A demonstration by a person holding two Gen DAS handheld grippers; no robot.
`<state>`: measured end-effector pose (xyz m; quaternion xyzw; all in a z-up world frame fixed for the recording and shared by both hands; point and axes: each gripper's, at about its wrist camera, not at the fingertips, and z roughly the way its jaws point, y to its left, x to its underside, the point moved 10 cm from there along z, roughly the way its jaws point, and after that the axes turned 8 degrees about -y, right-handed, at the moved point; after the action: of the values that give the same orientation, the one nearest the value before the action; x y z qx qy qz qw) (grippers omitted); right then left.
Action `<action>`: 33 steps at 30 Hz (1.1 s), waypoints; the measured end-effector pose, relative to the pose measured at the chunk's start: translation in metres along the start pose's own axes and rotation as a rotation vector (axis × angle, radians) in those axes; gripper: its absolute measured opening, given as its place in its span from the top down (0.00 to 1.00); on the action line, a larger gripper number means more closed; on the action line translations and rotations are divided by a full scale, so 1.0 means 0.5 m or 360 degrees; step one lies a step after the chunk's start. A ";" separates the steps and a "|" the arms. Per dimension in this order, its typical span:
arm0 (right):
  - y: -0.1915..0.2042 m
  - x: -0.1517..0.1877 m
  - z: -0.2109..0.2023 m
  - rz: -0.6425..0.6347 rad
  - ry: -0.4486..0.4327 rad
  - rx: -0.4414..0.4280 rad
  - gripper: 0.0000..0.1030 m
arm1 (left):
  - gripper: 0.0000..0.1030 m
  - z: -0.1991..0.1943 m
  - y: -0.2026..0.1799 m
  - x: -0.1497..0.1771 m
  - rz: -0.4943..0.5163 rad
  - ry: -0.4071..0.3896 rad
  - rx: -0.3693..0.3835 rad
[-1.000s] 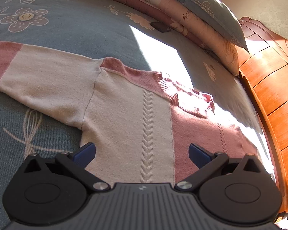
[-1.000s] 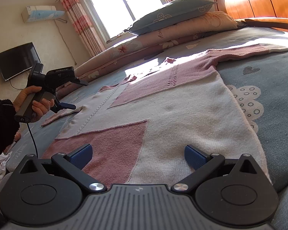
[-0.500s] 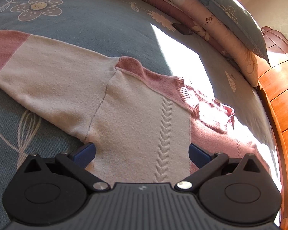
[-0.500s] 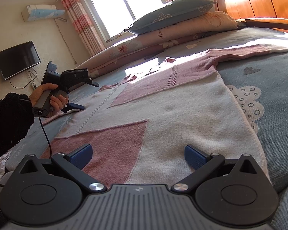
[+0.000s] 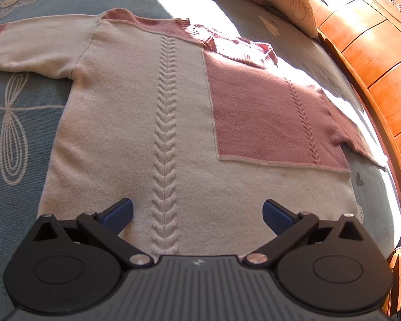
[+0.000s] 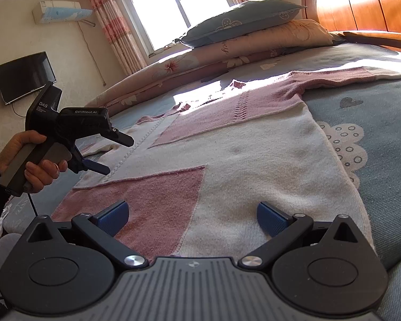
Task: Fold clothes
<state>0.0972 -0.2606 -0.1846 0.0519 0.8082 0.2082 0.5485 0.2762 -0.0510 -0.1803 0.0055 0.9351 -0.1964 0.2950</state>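
Note:
A cream and pink knit sweater (image 5: 173, 123) lies flat, front up, on the bed, both sleeves spread out. My left gripper (image 5: 197, 214) hovers open above the lower body of the sweater, nothing between its blue pads. In the right wrist view the same sweater (image 6: 254, 160) stretches away, hem closest. My right gripper (image 6: 192, 218) is open just above the hem area, empty. That view also shows the left gripper (image 6: 115, 155), held in a hand (image 6: 32, 160) over the sweater's left side, its fingers spread.
The bed has a blue patterned sheet (image 5: 18, 123). A folded quilt and pillow (image 6: 243, 21) lie at the head. A wooden headboard (image 5: 374, 61) runs along the right. A window (image 6: 179, 5), a wall television (image 6: 24, 76) and an air conditioner (image 6: 61, 13) are behind.
The left gripper has swung from the left sleeve and shoulder toward the sweater's middle, so the whole body now fills its view. The right gripper has stayed in place.

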 end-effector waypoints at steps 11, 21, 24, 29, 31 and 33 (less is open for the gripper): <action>0.003 0.004 -0.001 -0.0052 0.0000 0.0013 0.00 | 0.01 -0.079 -0.037 0.087 0.0248 -0.0051 -0.0072; 0.028 0.021 -0.018 -0.0176 0.0139 0.0115 0.00 | 0.01 -0.092 -0.027 0.174 0.0417 -0.0027 -0.0221; 0.032 0.006 -0.022 -0.0124 0.0164 0.0106 0.00 | 0.01 -0.094 -0.030 0.179 0.0474 -0.0027 -0.0263; -0.008 -0.033 -0.002 -0.0065 0.0112 0.0237 0.00 | 0.01 -0.095 -0.039 0.185 0.0582 -0.0041 -0.0337; -0.039 -0.023 0.015 -0.0130 0.0164 0.0395 0.00 | 0.01 -0.092 -0.047 0.183 0.0690 -0.0087 -0.0420; -0.052 -0.013 0.022 -0.0212 0.0165 0.0475 0.00 | 0.00 -0.093 -0.055 0.186 0.0779 -0.0141 -0.0445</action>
<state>0.1134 -0.2833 -0.1926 0.0682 0.8589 0.0516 0.5050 0.1703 -0.0689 -0.1869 0.1818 0.9102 0.0115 0.3720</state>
